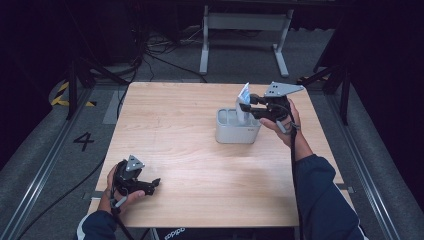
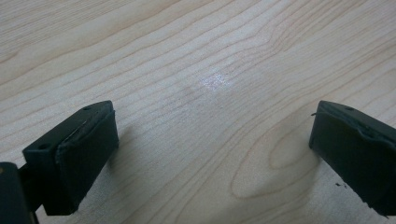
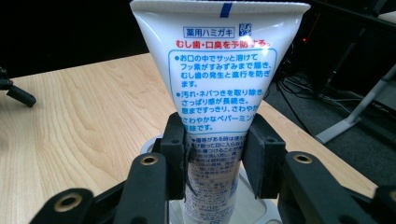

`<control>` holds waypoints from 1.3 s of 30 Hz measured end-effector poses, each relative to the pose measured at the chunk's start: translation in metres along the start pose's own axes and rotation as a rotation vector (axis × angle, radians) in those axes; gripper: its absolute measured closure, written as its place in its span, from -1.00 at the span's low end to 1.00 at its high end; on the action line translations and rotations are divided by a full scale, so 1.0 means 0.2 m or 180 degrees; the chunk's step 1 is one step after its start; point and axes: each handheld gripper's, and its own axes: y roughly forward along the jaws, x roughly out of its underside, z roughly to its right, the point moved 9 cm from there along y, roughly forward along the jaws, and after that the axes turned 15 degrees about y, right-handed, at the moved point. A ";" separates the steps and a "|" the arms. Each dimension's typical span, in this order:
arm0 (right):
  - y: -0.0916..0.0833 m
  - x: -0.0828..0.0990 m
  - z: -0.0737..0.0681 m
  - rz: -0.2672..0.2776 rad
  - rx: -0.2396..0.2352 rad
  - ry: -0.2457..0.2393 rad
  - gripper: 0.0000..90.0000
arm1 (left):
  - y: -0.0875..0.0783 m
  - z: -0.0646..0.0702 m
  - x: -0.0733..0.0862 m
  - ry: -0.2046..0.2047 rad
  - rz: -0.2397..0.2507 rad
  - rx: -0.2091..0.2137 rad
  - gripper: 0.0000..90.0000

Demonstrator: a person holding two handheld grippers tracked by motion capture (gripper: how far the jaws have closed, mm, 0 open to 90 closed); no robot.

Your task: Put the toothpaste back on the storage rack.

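Observation:
A white toothpaste tube [image 3: 219, 88] with blue and red print stands upright, crimped end up, its lower end inside a grey holder [image 1: 238, 130]. My right gripper [image 3: 215, 158] is shut on the tube, its black pads pressing both sides of the tube's lower half. From above, the tube [image 1: 243, 96] sticks out of the holder at the table's right middle, with the right gripper [image 1: 246, 107] reaching in from the right. My left gripper [image 1: 155, 184] rests low near the table's front left, and its jaws [image 2: 210, 154] stand wide apart over bare wood.
The wooden table [image 1: 190, 165] stretches between the two hands. A white table frame [image 1: 245, 30] stands on the dark floor beyond the far edge. Cables lie on the floor at the back left. Black stands flank the table on both sides.

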 end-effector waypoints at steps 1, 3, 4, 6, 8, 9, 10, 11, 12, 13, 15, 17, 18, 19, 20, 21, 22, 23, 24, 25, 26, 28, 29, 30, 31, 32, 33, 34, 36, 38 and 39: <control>0.00 0.01 0.00 -0.0008 -0.0004 0.0007 0.44 | 0.00 0.00 0.00 0.0001 0.0001 -0.0001 -0.96; 0.01 0.02 0.00 -0.0014 -0.0008 0.0022 0.44 | 0.00 0.00 0.00 0.0002 0.0003 0.0000 -0.96; 0.02 0.03 0.00 -0.0029 -0.0010 0.0023 0.44 | 0.00 0.00 0.00 0.0002 0.0004 0.0000 -0.96; 0.02 0.04 0.01 -0.0051 -0.0015 0.0024 0.44 | 0.00 0.00 0.00 0.0005 0.0004 -0.0001 -0.96; 0.03 0.05 0.01 -0.0061 -0.0012 0.0031 0.44 | 0.00 0.00 0.00 0.0010 0.0001 -0.0007 -0.96; 0.03 0.06 0.01 -0.0077 -0.0019 0.0048 0.44 | 0.00 0.00 0.00 0.0005 0.0005 -0.0001 -0.96; 0.03 0.07 0.02 -0.0081 -0.0017 0.0029 0.44 | 0.00 0.00 0.00 0.0005 -0.0002 0.0000 -0.96; 0.04 0.07 0.02 -0.0087 -0.0014 0.0052 0.44 | 0.00 0.00 0.00 0.0013 0.0002 -0.0006 -0.96; 0.04 0.08 0.02 -0.0103 -0.0016 0.0046 0.44 | 0.00 0.00 0.00 0.0003 0.0003 -0.0001 -0.96; 0.04 0.09 0.02 -0.0116 -0.0011 0.0042 0.44 | 0.00 0.00 0.00 0.0006 0.0004 -0.0001 -0.96; 0.04 0.10 0.03 -0.0131 -0.0007 0.0045 0.44 | 0.00 0.00 0.00 0.0004 -0.0002 0.0000 -0.96; 0.05 0.11 0.03 -0.0140 -0.0002 0.0052 0.44 | 0.00 0.00 0.00 0.0004 0.0000 -0.0005 -0.96; 0.05 0.11 0.03 -0.0142 0.0000 0.0042 0.44 | 0.00 0.00 0.00 0.0009 0.0002 -0.0006 -0.96; 0.05 0.12 0.03 -0.0157 0.0002 0.0056 0.44 | 0.00 0.00 0.00 0.0014 0.0001 -0.0006 -0.96; 0.05 0.12 0.03 -0.0153 0.0001 0.0050 0.44 | 0.00 0.00 0.00 0.0009 0.0002 -0.0007 -0.96; 0.05 0.12 0.03 -0.0162 0.0003 0.0050 0.44 | 0.00 0.00 0.00 0.0000 0.0003 0.0003 -0.96; 0.06 0.13 0.03 -0.0175 0.0009 0.0045 0.43 | 0.00 0.00 0.00 0.0008 0.0002 -0.0006 -0.96; 0.06 0.13 0.03 -0.0177 0.0008 0.0046 0.43 | 0.00 0.00 0.00 0.0007 0.0001 0.0000 -0.96; 0.06 0.14 0.04 -0.0184 0.0012 0.0037 0.43 | 0.00 0.00 0.00 0.0006 0.0001 -0.0007 -0.96; 0.06 0.14 0.04 -0.0193 0.0010 0.0041 0.43 | 0.00 0.00 0.00 0.0002 0.0003 0.0000 -0.96; 0.06 0.15 0.04 -0.0197 0.0014 0.0042 0.43 | 0.00 0.00 0.00 0.0006 0.0003 -0.0002 -0.96; 0.07 0.16 0.04 -0.0222 0.0017 0.0047 0.43 | 0.00 0.00 0.00 0.0008 -0.0001 0.0000 -0.96; 0.07 0.17 0.05 -0.0237 0.0019 0.0053 0.43 | 0.00 0.00 0.00 0.0003 0.0002 -0.0001 -0.96; 0.07 0.18 0.05 -0.0245 0.0019 0.0052 0.43 | 0.00 0.00 0.00 0.0008 -0.0001 0.0000 -0.96; 0.07 0.18 0.05 -0.0259 0.0015 0.0059 0.43 | 0.00 0.00 0.00 0.0007 0.0000 -0.0001 -0.96; 0.07 0.18 0.05 -0.0266 0.0019 0.0062 0.43 | 0.00 0.00 0.00 0.0003 0.0002 -0.0001 -0.96; 0.07 0.19 0.05 -0.0269 0.0019 0.0062 0.43 | 0.00 0.00 0.00 0.0002 0.0003 0.0001 -0.96; 0.07 0.19 0.05 -0.0272 0.0018 0.0055 0.43 | 0.00 0.00 0.00 0.0003 0.0002 0.0000 -0.96; 0.07 0.19 0.05 -0.0283 0.0025 0.0044 0.43 | 0.00 0.00 0.00 0.0003 0.0003 -0.0001 -0.96; 0.07 0.20 0.05 -0.0305 0.0023 0.0041 0.43 | 0.00 0.00 0.00 0.0000 0.0000 0.0001 -0.96; 0.07 0.21 0.05 -0.0316 0.0021 0.0038 0.43 | 0.00 0.00 0.00 0.0001 0.0000 0.0000 -0.96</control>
